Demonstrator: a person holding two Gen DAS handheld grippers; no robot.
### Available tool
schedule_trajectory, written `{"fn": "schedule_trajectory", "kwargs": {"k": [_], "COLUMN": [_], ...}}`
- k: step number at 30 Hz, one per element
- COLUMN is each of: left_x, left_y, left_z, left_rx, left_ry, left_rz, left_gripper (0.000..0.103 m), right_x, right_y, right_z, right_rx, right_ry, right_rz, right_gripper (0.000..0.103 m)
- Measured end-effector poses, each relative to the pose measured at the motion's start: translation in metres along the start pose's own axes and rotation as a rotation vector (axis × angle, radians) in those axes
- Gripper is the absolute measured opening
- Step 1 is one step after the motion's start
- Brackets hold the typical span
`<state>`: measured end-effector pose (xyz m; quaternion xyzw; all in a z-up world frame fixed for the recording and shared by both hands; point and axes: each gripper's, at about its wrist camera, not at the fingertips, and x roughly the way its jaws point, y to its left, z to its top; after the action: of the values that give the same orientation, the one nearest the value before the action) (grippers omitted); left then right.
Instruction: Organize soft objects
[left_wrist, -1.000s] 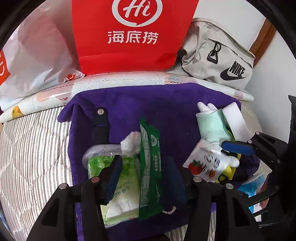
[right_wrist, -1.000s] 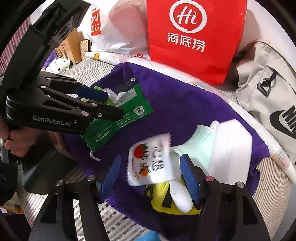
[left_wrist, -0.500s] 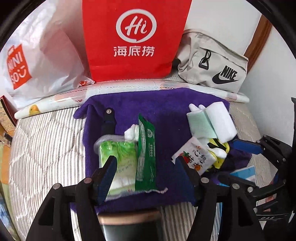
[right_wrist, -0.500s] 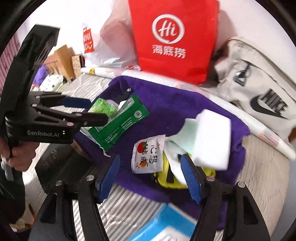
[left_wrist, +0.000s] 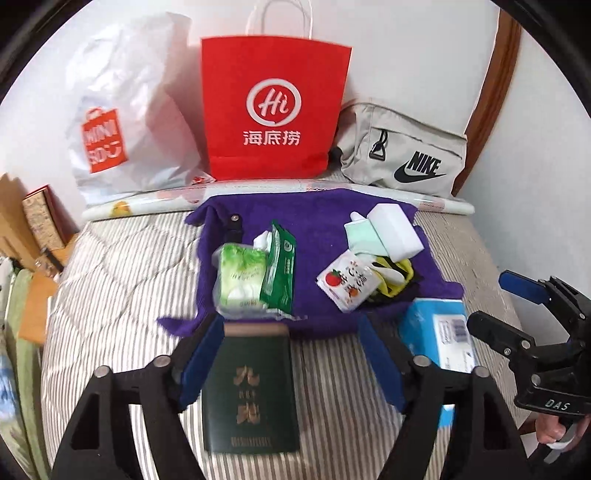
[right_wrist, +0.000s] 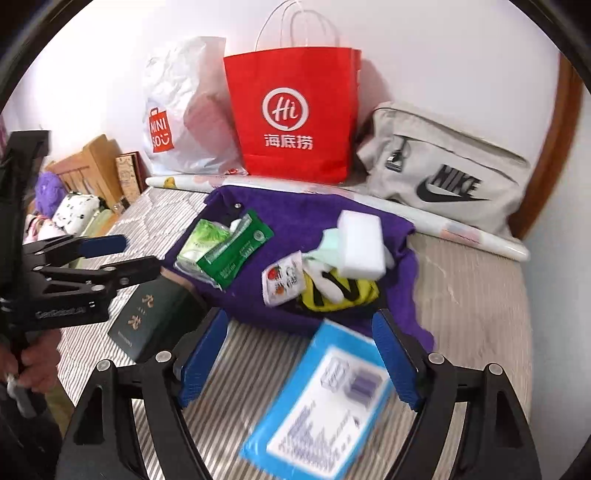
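Both grippers, left (left_wrist: 291, 363) and right (right_wrist: 299, 354), are hovering with jaws released and just widening, nothing between them. The soft objects are lying sorted on the purple towel (left_wrist: 317, 218) on the bed; next probably calls for reaching again.

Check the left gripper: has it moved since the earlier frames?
Yes. The left gripper has pulled back from the purple towel, jaws opening with nothing gripped.
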<state>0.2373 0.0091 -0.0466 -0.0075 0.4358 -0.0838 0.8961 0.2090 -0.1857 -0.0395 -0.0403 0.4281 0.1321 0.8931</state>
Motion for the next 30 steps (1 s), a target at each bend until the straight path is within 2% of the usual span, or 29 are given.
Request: {"fn": "schedule_trajectory", "kwargs": {"k": [3, 5, 7, 11, 14, 20, 23, 30], "left_x": [-0.024, -0.039, -0.055, -0.078, -0.088, -0.114, -0.128, -0.153], "left_y": [-0.006, -0.009, -0.012, -0.025, -0.033, -0.042, -0.051, -0.056], "left_z": [-0.014, -0.025, -0.036, -0.059, -0.075, -0.104, -0.116, -0.134], "left_rx": [-0.004, -0.01, -0.016, 0.017, 0.026, 0.004, 0.043, 0.028], "left_ry": [-0.027, -0.041, -0.066, -0.107, -0.12, -0.148, -0.172, -0.207], "left_rz": [-0.015, -0.015, -0.01, 0.047, 0.093, 0.079, 0.102, 0.088], "left_gripper": [0.078, 0.085, 0.087, 0.093, 0.093, 0.093, 0.094, 0.094], "right_x": [-0.017, -0.034, -0.045, -0.07, -0.084, -0.111, -0.123, -0.134], "right_y": [0.001, 0.004, 0.007, 0.012, 0.013, 0.013, 0.016, 0.019], "right_z": [-0.009, -0.019, -0.028, -0.05, -0.064, -0.101, -0.112, -0.13], "right_rx": [0.025, 0.03, 0.036, 0.057, 0.082, 0.125, 0.118, 0.115], "right_ry": [-0.008, -0.028, -0.045, -0.067, -0.084, -0.103, -0.112, -0.115], "right_rz": [-0.013, -0.021, -0.033, -0.071, -0.071, -0.079, -0.086, -0.101], "right_gripper": [0.081, 0.081, 0.088, 0.093, 0.096, 0.098, 0.098, 0.098]}}
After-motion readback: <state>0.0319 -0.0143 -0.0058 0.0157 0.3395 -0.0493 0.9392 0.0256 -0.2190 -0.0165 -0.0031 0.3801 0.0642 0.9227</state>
